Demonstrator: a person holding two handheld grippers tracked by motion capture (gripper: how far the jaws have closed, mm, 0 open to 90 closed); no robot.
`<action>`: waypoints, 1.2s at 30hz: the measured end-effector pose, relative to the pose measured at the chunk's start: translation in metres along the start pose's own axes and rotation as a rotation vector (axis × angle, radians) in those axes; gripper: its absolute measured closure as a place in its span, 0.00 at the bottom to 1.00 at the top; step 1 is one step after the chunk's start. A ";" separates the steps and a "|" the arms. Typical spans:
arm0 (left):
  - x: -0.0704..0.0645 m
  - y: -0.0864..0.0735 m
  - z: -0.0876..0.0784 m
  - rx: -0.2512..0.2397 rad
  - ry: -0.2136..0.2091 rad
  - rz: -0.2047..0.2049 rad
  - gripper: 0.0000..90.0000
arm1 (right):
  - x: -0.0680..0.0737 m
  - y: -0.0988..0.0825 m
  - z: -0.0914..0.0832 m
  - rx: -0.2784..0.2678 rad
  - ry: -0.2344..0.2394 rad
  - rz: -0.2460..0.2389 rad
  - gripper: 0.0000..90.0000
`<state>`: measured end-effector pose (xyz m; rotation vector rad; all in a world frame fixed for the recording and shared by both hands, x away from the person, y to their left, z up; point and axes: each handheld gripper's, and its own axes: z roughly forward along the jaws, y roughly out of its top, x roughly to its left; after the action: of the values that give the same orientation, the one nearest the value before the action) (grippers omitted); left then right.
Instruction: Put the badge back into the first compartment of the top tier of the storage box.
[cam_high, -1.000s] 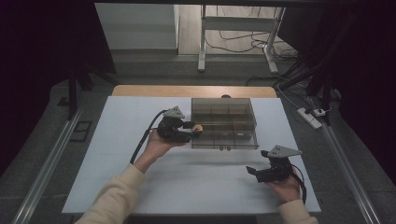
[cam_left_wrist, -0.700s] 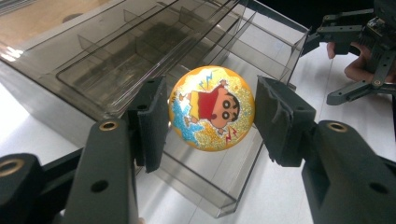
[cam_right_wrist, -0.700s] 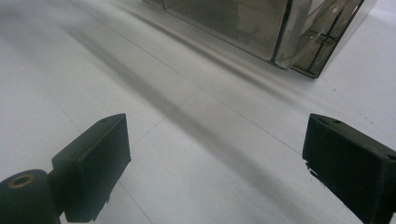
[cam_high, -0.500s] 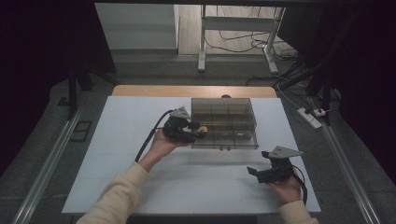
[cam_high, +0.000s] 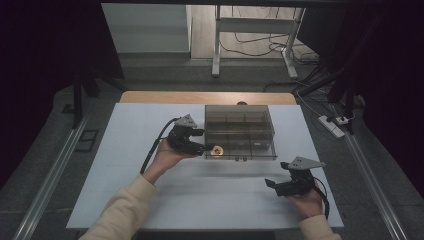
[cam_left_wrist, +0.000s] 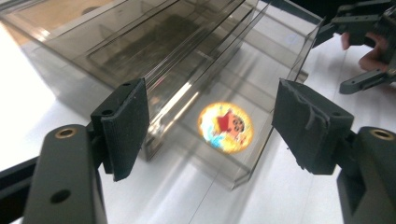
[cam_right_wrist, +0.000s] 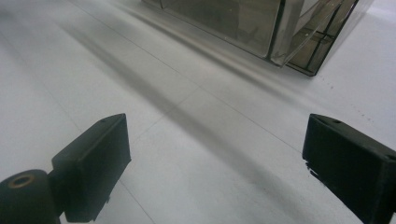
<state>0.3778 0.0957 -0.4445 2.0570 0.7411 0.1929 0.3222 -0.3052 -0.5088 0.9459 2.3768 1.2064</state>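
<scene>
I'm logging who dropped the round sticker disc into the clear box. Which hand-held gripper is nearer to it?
Left. The left hand-held gripper is open right beside the disc, at the clear box. The right hand-held gripper sits apart near the table's front edge.

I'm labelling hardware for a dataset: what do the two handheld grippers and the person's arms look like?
Both the left gripper and right gripper are black, each topped by a grey three-cornered plate and trailing a black cable. Their jaws are blocky, with dark pads and brass-coloured pivot rivets. The person wears cream long sleeves.
</scene>
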 end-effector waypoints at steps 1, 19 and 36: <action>0.000 -0.001 -0.003 -0.004 0.007 0.000 0.30 | 0.000 0.000 0.000 -0.001 0.000 0.001 0.08; -0.004 -0.047 -0.049 -0.015 0.115 -0.020 0.30 | 0.001 0.001 0.001 -0.008 0.009 -0.005 0.08; 0.000 -0.121 -0.085 0.038 0.207 -0.117 0.25 | 0.001 0.002 0.001 -0.002 0.008 -0.009 0.08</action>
<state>0.2913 0.2052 -0.4936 2.0428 0.9957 0.3309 0.3229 -0.3028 -0.5079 0.9297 2.3832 1.2115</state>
